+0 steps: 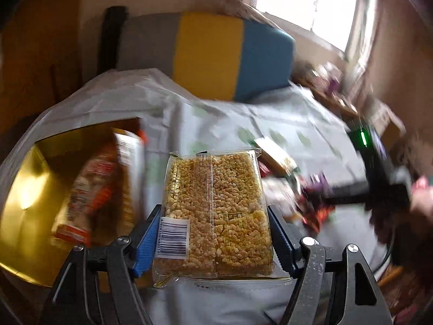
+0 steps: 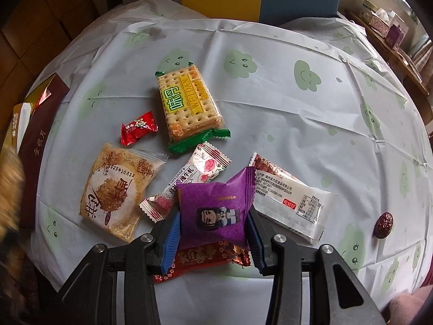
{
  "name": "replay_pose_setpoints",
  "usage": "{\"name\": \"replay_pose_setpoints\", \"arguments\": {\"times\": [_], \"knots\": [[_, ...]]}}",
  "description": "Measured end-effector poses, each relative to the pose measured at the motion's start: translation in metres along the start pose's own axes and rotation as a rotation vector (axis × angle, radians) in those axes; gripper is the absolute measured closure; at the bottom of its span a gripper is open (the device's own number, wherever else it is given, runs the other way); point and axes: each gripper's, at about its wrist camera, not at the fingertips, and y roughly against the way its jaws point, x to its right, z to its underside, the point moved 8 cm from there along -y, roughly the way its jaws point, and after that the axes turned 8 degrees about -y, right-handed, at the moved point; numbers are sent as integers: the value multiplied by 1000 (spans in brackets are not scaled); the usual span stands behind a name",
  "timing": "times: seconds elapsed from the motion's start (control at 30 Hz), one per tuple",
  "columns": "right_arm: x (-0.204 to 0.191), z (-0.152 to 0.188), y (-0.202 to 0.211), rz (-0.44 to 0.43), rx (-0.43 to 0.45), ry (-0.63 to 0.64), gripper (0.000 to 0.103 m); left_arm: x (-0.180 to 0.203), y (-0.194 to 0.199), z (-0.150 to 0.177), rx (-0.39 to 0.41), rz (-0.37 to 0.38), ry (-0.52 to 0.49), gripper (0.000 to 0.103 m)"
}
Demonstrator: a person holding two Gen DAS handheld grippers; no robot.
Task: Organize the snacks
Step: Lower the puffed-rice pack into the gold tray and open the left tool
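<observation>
A clear-wrapped puffed-rice bar (image 1: 216, 214) is clamped between the blue fingers of the left gripper (image 1: 215, 243) at the lower centre of the left wrist view. To its left, a gold-lined box (image 1: 24, 189) is seen with blurred snack packs (image 1: 94, 187) inside. At the right edge of that frame, the right gripper (image 1: 384, 178) is blurred.

In the right wrist view, a purple packet (image 2: 216, 211) is pinched between the fingers of the right gripper (image 2: 213, 241), above a red packet (image 2: 200, 260) lying on the cloud-printed tablecloth (image 2: 297, 124). Spread beyond it are a white pack (image 2: 292, 192), a floral nougat (image 2: 194, 173), a round floss cake (image 2: 113, 189), a small red candy (image 2: 139, 130) and a cracker pack (image 2: 189, 105) at centre. A dried date (image 2: 383, 223) is seen alone at the right edge. The brown box wall (image 2: 35, 146) is seen along the left edge.
</observation>
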Motion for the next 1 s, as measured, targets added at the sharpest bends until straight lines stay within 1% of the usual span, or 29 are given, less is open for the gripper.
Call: {"name": "replay_pose_setpoints", "arguments": {"times": [0.1,0.13,0.2,0.23,0.3,0.37,0.53,0.6,0.63,0.7,0.77,0.87,0.93,1.0], "knots": [[-2,0,0,10,6,15,58,-39,10,-14,21,-34,91,29],[-2,0,0,9,5,15,58,-60,13,-19,29,-74,120,29],[-2,1,0,10,5,16,58,-86,14,-23,32,-135,146,29],[-2,0,0,12,5,19,58,-106,10,-24,16,-168,167,29],[-2,0,-1,12,5,20,58,-129,2,-23,-12,-195,197,29],[-2,1,-2,12,5,20,58,-158,-11,-24,-47,-245,212,29],[-2,1,-1,14,6,22,58,-206,-51,-24,-138,-320,212,29],[-2,1,-2,13,6,21,58,-220,-64,-20,-183,-350,233,28],[-2,1,-1,13,6,21,58,-223,-69,-19,-192,-358,242,28],[-2,1,-2,12,5,20,58,-232,-69,-17,-178,-388,249,28],[-2,0,-2,12,5,20,58,-231,-66,-17,-162,-407,239,28],[-2,0,-2,12,5,21,58,-217,-53,-14,-142,-395,224,28],[-1,0,-2,13,6,23,58,-205,-42,-13,-118,-409,200,28],[-2,0,-2,14,7,24,58,-189,-33,-12,-98,-396,181,28]]}}
